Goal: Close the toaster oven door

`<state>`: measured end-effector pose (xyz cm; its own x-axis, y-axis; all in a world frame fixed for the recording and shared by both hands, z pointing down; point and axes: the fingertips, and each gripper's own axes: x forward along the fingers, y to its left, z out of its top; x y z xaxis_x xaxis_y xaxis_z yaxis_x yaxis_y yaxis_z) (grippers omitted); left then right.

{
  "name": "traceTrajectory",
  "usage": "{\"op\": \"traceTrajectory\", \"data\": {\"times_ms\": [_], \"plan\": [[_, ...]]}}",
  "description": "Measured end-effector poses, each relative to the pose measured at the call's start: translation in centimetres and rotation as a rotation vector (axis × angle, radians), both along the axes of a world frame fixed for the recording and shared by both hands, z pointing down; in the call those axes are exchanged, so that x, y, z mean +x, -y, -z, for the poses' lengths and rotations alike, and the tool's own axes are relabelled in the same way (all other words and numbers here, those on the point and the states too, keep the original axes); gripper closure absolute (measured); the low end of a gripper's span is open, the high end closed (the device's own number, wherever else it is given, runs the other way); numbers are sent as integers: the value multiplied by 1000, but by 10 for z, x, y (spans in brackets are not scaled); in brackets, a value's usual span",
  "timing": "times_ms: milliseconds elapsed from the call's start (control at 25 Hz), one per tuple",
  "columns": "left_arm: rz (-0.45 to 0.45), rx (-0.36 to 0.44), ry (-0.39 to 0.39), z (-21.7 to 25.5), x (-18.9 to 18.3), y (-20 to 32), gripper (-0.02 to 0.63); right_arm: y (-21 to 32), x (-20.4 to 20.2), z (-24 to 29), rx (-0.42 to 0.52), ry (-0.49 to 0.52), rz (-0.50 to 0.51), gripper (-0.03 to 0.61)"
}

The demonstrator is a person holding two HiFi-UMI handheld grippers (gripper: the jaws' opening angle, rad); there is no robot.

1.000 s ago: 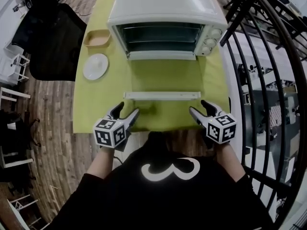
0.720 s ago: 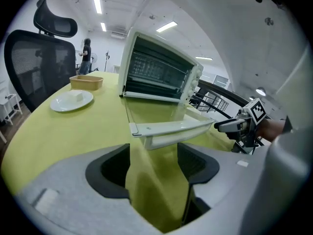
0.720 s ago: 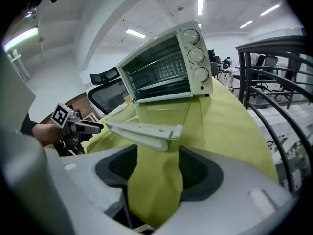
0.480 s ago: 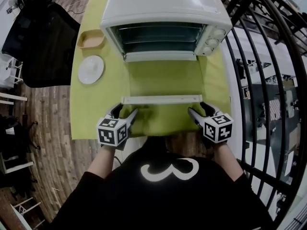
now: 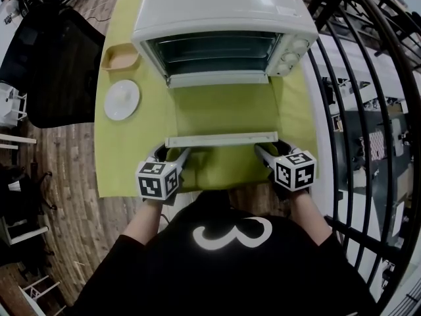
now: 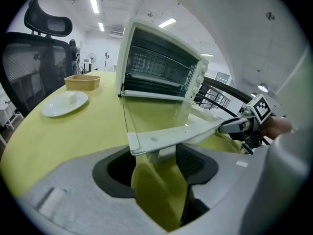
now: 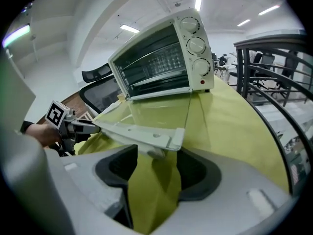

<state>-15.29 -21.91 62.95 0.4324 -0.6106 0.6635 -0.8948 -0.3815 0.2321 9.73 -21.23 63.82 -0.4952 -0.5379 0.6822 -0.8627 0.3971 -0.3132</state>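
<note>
Table (image 5: 293,114) stands on a wood-plank floor (image 5: 62,176); its top is fully covered by a yellow-green cloth (image 5: 131,160), creased at the near edge; white toaster oven (image 5: 223,5) sits at the far middle; shallow tan tray (image 5: 120,58) lies just beside the oven's left wall; white plate (image 5: 122,100) lies nearer, apart from the tray.

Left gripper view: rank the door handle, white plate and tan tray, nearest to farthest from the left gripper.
1. Door handle: straight ahead, closest.
2. White plate: farther out, to the left.
3. Tan tray: behind the plate, beside the toaster oven.
</note>
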Motion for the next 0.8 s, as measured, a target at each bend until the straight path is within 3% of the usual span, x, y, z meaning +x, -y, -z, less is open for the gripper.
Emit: {"op": "traceTrajectory", "data": {"times_ms": [440,800], "plan": [[16,-16,-7,-5,-4,2,445,8,1,-2,-6,18,-47,443],[33,-28,-40,-4,-3,2,472,8,2,-2,-4,19,-53,449]]}}
